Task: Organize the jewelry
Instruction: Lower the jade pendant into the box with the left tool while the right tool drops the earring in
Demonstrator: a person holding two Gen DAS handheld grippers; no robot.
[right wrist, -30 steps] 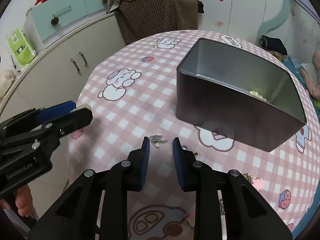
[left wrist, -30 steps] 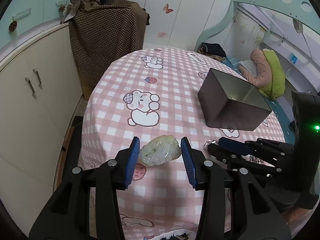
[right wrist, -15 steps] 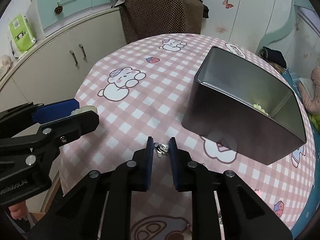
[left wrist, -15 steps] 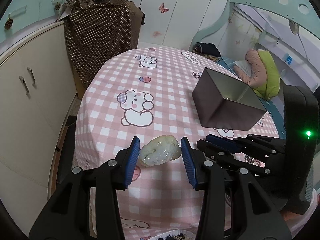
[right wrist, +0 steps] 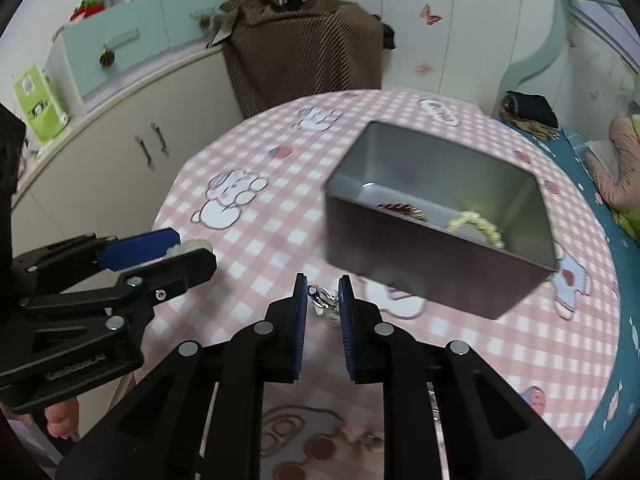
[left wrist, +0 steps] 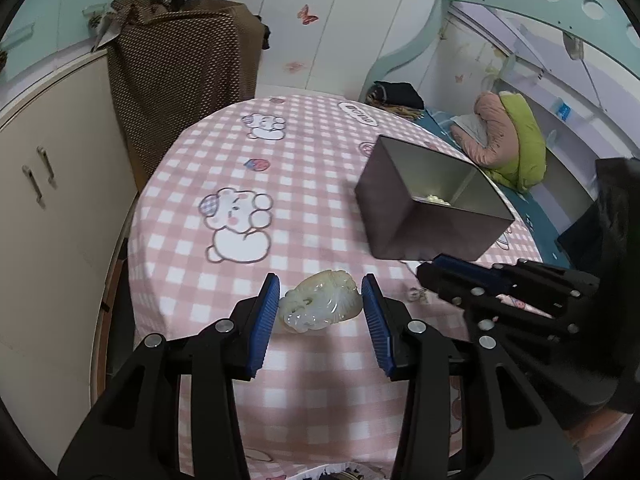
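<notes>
**Both grippers loaded beside the tin**

The counter point(left wrist: 320, 184), round and draped in a pink checked cloth with cartoon animals, fills most of both views. On its right side stands an open metal tin point(right wrist: 432, 264); inside it lie a pale bead bracelet point(right wrist: 478, 226) and a small red piece point(right wrist: 394, 207) against the near wall. The left gripper point(left wrist: 320, 306) is held above the counter's near edge, its blue-padded fingers point(left wrist: 264, 320) clamped on a carved pale green jade pendant point(left wrist: 320, 307). To its right the right gripper point(right wrist: 323, 304) hangs just in front of the tin, fingers point(right wrist: 346, 312) drawn close and pinching a small silver clasp piece point(right wrist: 322, 298). Some small jewelry bits point(right wrist: 360, 438) lie blurred on the cloth near the counter's front edge.
</notes>
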